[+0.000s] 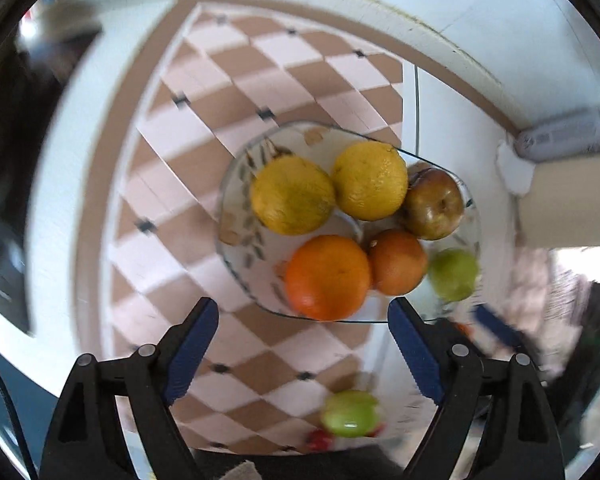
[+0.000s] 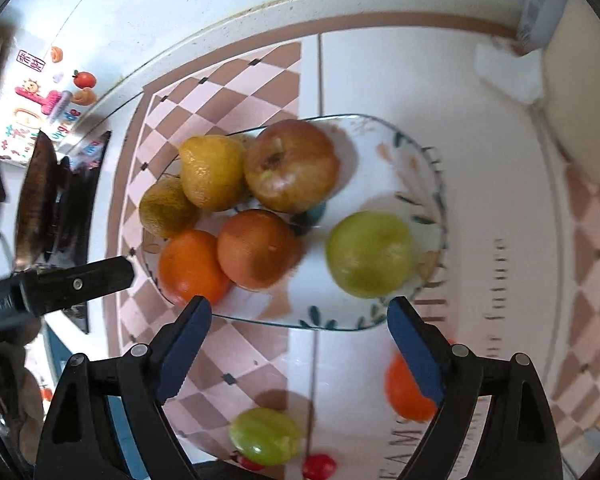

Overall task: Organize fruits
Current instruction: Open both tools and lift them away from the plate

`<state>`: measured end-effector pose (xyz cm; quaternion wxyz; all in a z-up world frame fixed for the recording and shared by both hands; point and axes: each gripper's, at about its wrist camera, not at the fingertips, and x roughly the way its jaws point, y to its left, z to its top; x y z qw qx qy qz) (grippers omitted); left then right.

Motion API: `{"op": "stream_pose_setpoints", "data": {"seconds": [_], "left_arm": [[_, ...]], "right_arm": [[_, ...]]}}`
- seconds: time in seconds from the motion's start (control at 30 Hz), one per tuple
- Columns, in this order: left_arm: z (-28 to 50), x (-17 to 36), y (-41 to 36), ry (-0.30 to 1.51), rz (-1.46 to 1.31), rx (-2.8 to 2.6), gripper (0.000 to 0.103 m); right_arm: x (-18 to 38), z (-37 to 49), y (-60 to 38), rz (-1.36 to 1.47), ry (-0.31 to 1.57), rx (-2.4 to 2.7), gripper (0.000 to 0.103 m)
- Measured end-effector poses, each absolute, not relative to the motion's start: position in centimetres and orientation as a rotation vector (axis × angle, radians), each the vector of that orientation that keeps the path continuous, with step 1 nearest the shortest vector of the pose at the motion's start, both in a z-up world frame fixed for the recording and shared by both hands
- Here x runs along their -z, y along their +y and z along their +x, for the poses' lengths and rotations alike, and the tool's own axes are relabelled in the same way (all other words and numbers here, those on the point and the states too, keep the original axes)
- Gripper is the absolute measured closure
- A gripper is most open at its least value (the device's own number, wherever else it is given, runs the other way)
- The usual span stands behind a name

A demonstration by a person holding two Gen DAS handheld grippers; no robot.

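A patterned white plate point(image 1: 236, 208) point(image 2: 412, 152) holds two yellow lemons point(image 1: 292, 194) point(image 2: 214, 172), two oranges point(image 1: 327, 276) point(image 2: 258, 248), a brownish apple point(image 1: 434, 204) point(image 2: 292, 166) and a green apple point(image 1: 454, 274) point(image 2: 370, 254). My left gripper point(image 1: 303, 312) is open and empty above the plate's near edge. My right gripper point(image 2: 299, 310) is open and empty over the plate's near rim. Another green apple point(image 1: 350, 414) point(image 2: 266, 436) and an orange point(image 2: 406, 392) lie on the counter near me.
The counter point(image 1: 228, 80) has checkered tiles and a white wall behind. Small red fruits point(image 2: 319, 466) lie by the near green apple. A stove with a dark pan point(image 2: 40, 200) is at the left. A beige box point(image 1: 568, 200) stands at the right.
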<state>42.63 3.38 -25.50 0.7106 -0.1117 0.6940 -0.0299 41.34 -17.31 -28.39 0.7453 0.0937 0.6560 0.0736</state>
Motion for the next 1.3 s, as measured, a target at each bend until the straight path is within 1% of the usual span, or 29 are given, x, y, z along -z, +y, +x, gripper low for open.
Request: {"op": "stream_pose_setpoints", "data": {"seconds": [0.07,0.23,0.43,0.73,1.0,1.3], "left_arm": [[41.7,24.4,3.0,1.494,-0.158,0.038,0.016],[40.0,22.7,2.9,1.412,-0.063,-0.004,0.016],[37.6,20.5,3.0,1.327,-0.027,-0.025,0.016],[34.0,17.3,2.8,1.261,-0.033,-0.003,0.016],[31.2,14.1,2.4,1.161,0.005,0.011,0.016],[29.3,11.6,2.0,1.091,0.014,0.035,0.016]], "right_arm": [[27.6,41.0,-17.5,0.170,1.424,-0.134,0.011],[25.5,39.7,-17.7,0.095,1.383,-0.097,0.011],[22.4,37.2,-17.8,0.052,1.328,-0.070,0.011],[18.1,33.6,-18.0,0.049,1.249,-0.065,0.011],[13.7,30.5,-17.7,0.043,1.158,-0.057,0.011],[11.0,28.1,-18.1,0.080,1.104,-0.047,0.011]]}}
